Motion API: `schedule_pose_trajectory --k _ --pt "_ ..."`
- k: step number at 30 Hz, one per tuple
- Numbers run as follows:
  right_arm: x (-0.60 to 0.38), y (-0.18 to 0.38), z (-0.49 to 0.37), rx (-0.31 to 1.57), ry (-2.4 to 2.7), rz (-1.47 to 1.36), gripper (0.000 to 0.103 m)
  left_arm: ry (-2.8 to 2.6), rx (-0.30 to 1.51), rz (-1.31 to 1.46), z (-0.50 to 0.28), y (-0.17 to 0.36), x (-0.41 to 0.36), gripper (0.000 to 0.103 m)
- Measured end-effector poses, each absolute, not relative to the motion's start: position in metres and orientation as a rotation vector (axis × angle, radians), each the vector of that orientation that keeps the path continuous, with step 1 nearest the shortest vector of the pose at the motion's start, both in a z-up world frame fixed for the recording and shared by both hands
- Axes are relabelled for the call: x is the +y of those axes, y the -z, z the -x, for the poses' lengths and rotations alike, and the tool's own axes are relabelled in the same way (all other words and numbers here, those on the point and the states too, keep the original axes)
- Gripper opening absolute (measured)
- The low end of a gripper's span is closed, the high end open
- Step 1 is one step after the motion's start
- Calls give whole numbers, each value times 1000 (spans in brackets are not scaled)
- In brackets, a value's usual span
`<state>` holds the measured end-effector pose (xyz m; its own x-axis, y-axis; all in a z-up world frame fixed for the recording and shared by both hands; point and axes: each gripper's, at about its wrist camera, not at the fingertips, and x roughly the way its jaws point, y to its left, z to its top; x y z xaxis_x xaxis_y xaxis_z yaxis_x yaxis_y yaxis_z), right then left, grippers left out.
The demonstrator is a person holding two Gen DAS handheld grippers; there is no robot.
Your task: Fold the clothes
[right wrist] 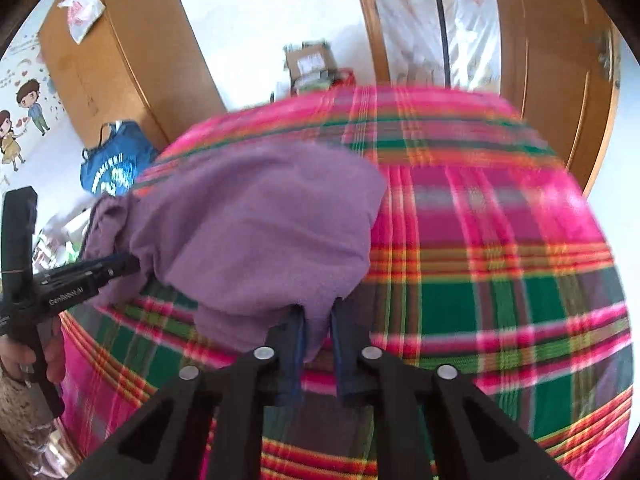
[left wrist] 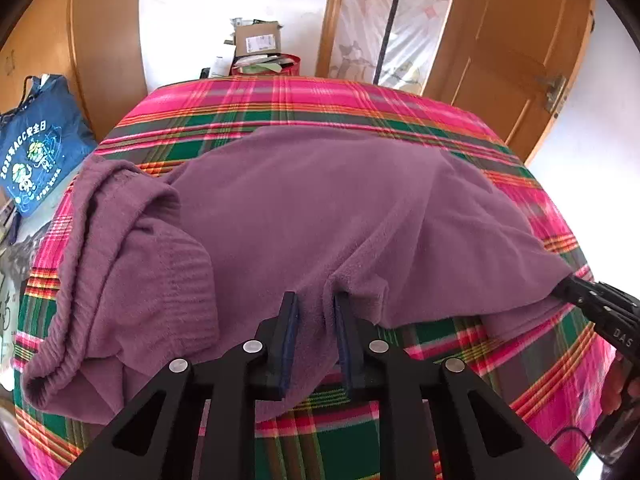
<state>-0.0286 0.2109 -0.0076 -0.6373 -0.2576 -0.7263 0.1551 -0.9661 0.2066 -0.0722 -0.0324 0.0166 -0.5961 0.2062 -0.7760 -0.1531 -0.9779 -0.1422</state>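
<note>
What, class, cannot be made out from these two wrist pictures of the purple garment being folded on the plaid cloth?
- What kind of garment the purple garment is: bunched and folded over itself, both views.
- The plaid cloth detail: motion blur, right wrist view.
- The right gripper fingertips: buried in fabric, left wrist view; body cut off by the edge.
- The left gripper pinch point: cloth covers it.
- Cardboard box label: too small.

Bright daylight washes out the walls behind the plaid cloth (left wrist: 400, 108); the right view is motion-blurred, edges curved.
</note>
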Motion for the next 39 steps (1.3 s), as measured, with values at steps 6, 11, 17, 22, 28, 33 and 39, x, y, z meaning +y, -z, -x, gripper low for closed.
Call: schedule_pose_trajectory --k 6,11,17,22,28,33,39 --pt "205 -14 28 -190 2686 -1079 10 -2631 -138 1270 72 -21 -34 13" --pt "200 -31 28 -228 2694 -973 10 -2626 -146 1264 71 -21 -34 13" --pt "178 -47 36 -252 2644 -860 10 -2621 -157 1260 68 -20 -36 13" --pt "156 -49 45 -256 2598 -830 10 -2628 -162 1247 64 -23 -38 13" --pt "132 -41 52 -257 2535 -831 10 -2640 -261 1219 60 -31 -50 14" --pt "112 -30 57 -270 2467 -847 10 -2680 -366 1146 59 -49 -65 16" --pt "90 -8 65 -295 2373 -907 10 -2703 -417 1069 62 -69 -70 20"
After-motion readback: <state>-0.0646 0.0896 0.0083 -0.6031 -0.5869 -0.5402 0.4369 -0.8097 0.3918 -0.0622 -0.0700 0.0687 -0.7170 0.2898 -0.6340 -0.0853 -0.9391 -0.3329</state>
